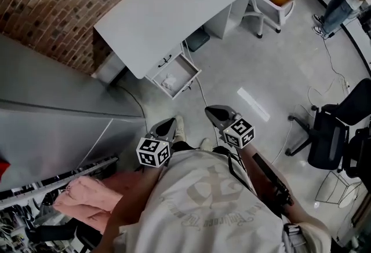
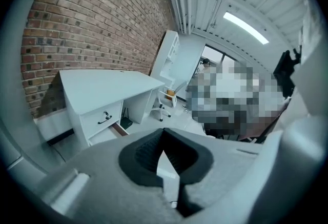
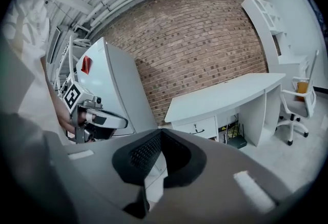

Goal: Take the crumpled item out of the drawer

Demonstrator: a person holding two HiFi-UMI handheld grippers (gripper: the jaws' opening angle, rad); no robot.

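Across the floor from the open drawer: closed claws, a soft target

Below the desk (image 1: 174, 8) top, the lower drawer (image 1: 186, 84) stands pulled out, and the crumpled item (image 1: 170, 81), a pale wad, lies inside it. Both tools are well apart from it, held low in front of the person's body. The left claw (image 1: 165, 127) has its jaws together with nothing between them. The right claw (image 1: 220, 113) looks the same, its pads meeting on empty air.

The likeliest slip, as I judge it, is arriving with the jaws closed. A closed claw would only poke the wad, pushing it deeper or flattening it against the drawer's wall. Opening too late carries the same risk. A pale item in a pale drawer is also easy to misjudge. The pads could close on the drawer wall, or pinch just a loose fold that may slip free on the lift. The drawer sits close under the desk top, so a steep approach could knock a claw on the desk edge. A thin cable (image 1: 202, 94) trails over the floor beside the drawer, a possible snag for feet on the way in
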